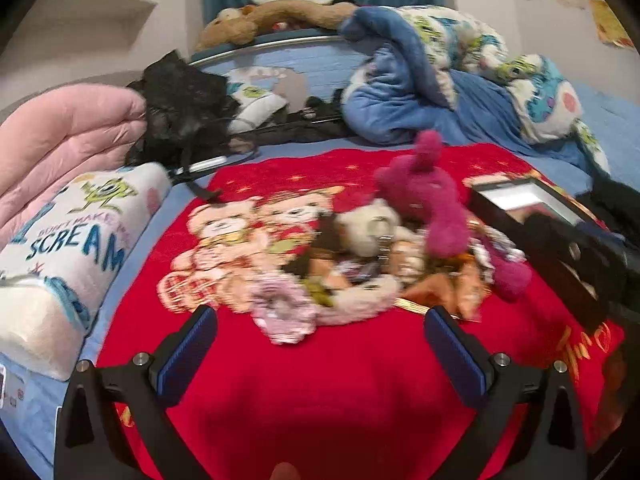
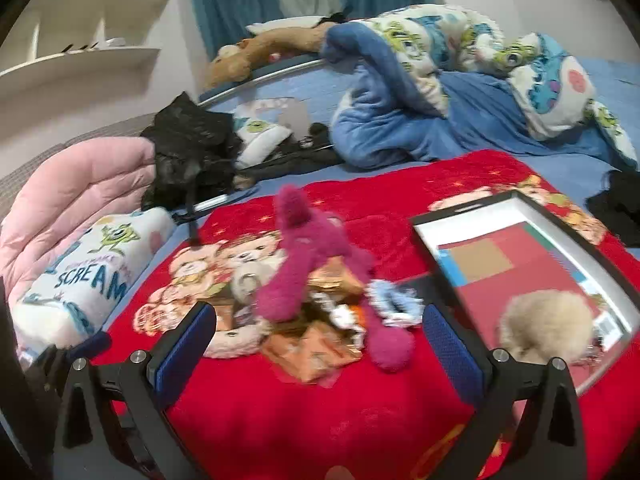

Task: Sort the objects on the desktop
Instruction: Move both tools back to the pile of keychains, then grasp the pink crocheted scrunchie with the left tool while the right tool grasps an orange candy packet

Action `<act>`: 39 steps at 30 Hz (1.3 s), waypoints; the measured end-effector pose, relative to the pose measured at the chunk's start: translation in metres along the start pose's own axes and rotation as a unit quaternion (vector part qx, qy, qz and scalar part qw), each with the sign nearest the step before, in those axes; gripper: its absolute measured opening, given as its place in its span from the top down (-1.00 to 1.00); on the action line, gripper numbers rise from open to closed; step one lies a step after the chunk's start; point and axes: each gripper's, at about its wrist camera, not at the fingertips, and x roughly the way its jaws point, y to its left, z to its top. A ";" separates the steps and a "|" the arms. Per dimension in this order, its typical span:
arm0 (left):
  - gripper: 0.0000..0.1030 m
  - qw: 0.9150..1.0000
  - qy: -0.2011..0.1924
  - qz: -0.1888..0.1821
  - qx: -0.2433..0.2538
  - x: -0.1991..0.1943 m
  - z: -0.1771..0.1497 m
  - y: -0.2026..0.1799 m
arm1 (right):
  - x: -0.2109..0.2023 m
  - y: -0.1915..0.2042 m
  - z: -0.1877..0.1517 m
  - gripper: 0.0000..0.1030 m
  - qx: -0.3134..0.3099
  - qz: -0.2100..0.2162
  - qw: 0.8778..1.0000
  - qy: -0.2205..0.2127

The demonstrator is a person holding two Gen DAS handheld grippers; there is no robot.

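Note:
A pile of small objects lies on a red bear-print blanket [image 1: 320, 380]. In it are a magenta plush toy [image 1: 436, 200], a cream plush [image 1: 370, 226], a pink scrunchie [image 1: 280, 308] and orange wrappers [image 1: 440, 292]. My left gripper [image 1: 320, 344] is open and empty, just short of the pile. In the right wrist view the magenta plush [image 2: 308, 264], orange wrappers [image 2: 316, 344] and a blue-white scrunchie [image 2: 394, 304] lie ahead of my open, empty right gripper [image 2: 320, 340]. A black-rimmed tray [image 2: 532, 204] at the right holds a beige fluffy pompom [image 2: 544, 326].
A pink quilt [image 1: 68, 136] and a "SCREAM" pillow [image 1: 76, 236] lie at the left. A black bag [image 1: 184, 112] and a crumpled blue blanket [image 1: 404, 96] lie behind the red blanket. A brown plush [image 1: 272, 16] rests on the headboard. White shelves [image 2: 80, 60] hang on the far left wall.

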 end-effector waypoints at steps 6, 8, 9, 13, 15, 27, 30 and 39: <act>-1.00 1.000 0.021 -0.010 -0.021 0.029 -0.005 0.023 | 0.020 0.021 -0.011 -1.00 -0.038 -0.001 0.999 0.014; -1.00 0.999 0.018 -0.013 -0.031 0.036 -0.004 0.025 | 0.026 0.022 -0.013 -1.00 -0.044 0.008 0.999 0.022; -1.00 0.999 0.025 -0.016 -0.031 0.040 -0.004 0.024 | 0.027 0.020 -0.014 -1.00 -0.044 0.012 0.999 0.023; -1.00 0.999 0.043 -0.014 -0.012 0.059 -0.005 0.022 | 0.037 0.012 -0.015 -1.00 -0.023 0.023 0.999 0.034; -1.00 0.999 0.051 -0.016 -0.009 0.064 -0.006 0.024 | 0.043 0.008 -0.017 -0.98 -0.017 0.022 0.999 0.041; -1.00 0.996 0.070 -0.017 -0.044 0.093 -0.009 0.062 | 0.073 0.037 -0.034 -0.45 -0.043 0.096 0.991 0.086; -1.00 0.997 0.075 -0.017 -0.031 0.099 -0.011 0.060 | 0.086 0.040 -0.038 -0.39 -0.043 0.100 0.989 0.099; -1.00 0.993 0.118 -0.019 -0.013 0.123 -0.016 0.054 | 0.114 0.022 -0.045 -0.03 -0.003 0.088 0.988 0.131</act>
